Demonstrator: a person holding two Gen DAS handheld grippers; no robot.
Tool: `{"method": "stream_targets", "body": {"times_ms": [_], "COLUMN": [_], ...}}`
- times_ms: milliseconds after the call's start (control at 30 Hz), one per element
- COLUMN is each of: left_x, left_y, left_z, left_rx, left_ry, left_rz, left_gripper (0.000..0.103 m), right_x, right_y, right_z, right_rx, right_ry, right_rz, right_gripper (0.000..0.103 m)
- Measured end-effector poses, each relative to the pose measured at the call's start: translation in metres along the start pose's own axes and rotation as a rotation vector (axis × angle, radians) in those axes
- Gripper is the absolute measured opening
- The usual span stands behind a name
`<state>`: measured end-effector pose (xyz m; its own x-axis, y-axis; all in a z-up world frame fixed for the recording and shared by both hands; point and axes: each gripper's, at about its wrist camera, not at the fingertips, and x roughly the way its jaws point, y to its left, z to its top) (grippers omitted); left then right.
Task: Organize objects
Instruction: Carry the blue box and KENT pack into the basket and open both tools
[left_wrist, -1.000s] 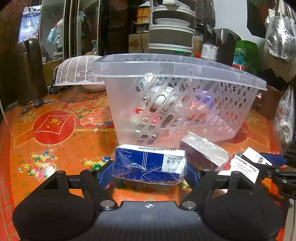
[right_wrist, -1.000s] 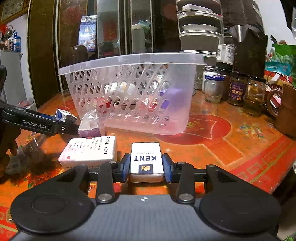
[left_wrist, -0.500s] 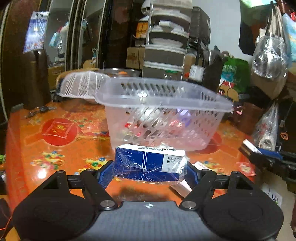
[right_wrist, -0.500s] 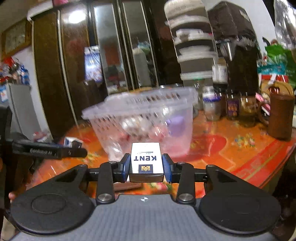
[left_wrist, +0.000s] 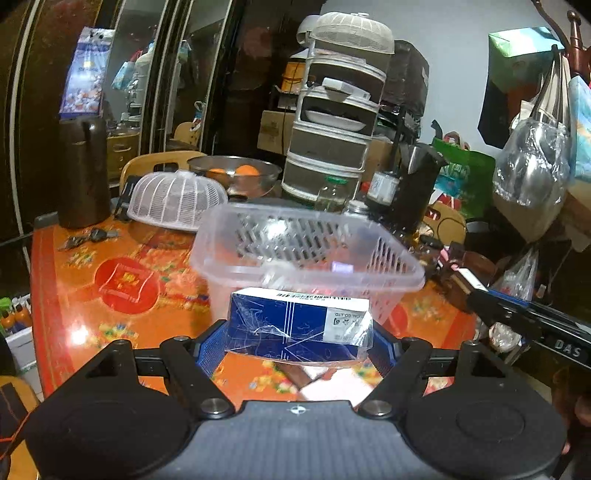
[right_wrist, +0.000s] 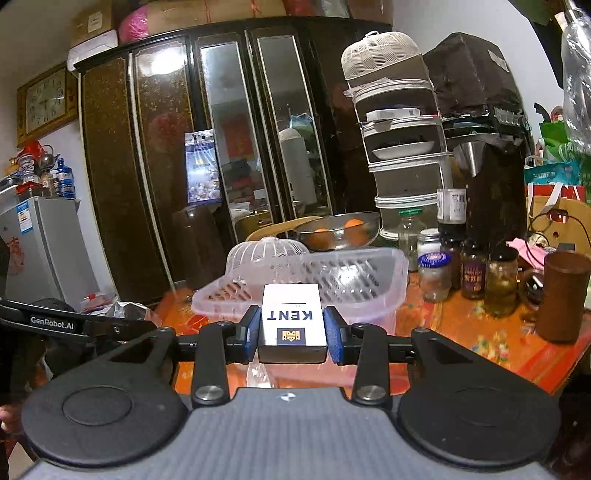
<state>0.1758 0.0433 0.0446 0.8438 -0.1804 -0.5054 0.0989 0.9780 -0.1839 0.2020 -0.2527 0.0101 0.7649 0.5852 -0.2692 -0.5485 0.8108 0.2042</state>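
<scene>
My left gripper (left_wrist: 297, 338) is shut on a blue box (left_wrist: 299, 328) in torn clear wrap and holds it in the air, just in front of the clear plastic basket (left_wrist: 306, 254). My right gripper (right_wrist: 291, 332) is shut on a white KENT pack (right_wrist: 291, 319), also lifted, in front of the same basket (right_wrist: 354, 277). The right gripper with its pack shows at the right of the left wrist view (left_wrist: 524, 314). The left gripper's arm shows at the left of the right wrist view (right_wrist: 74, 325). A white pack (left_wrist: 336, 384) lies on the table below the left gripper.
The orange patterned table (left_wrist: 122, 280) carries a white mesh food cover (left_wrist: 177, 199), a metal bowl with oranges (left_wrist: 236, 173), a stacked food steamer (left_wrist: 332, 125), several jars (right_wrist: 472, 273) and a brown cup (right_wrist: 561, 295). A dark cabinet (right_wrist: 221, 147) stands behind.
Both grippers have risen from the table with their boxes held. The basket now lies lower in both views, seen from above its rim.
</scene>
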Motion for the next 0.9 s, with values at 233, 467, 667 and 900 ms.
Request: {"method": "stream_targets", "body": {"times_ms": [233, 467, 667, 900], "left_x": [0.044, 0.12, 0.144, 0.167], "left_y": [-0.017, -0.003, 0.011, 0.016], "left_z": [0.062, 0.09, 0.084, 0.079], "left_rx": [0.0, -0.019, -0.046, -0.034], "left_ry": [-0.023, 0.111, 0.151, 0.195], "left_rz": [0.017, 0.008, 0.045, 0.046], "left_gripper": [0.08, 0.08, 0.08, 0.08], "right_x": [0.052, 0.126, 0.161, 0.182], "right_y": [0.005, -0.008, -0.02, -0.026], "right_z": [0.044, 0.061, 0.05, 0.044], "right_rx": [-0.043, -0.076, -0.057, -0.041], "right_ry": [0.059, 0.217, 0.322, 0.368], "right_rz": [-0.061, -0.139, -0.149, -0.151], "right_gripper": [0.04, 0.04, 0.04, 0.04]}}
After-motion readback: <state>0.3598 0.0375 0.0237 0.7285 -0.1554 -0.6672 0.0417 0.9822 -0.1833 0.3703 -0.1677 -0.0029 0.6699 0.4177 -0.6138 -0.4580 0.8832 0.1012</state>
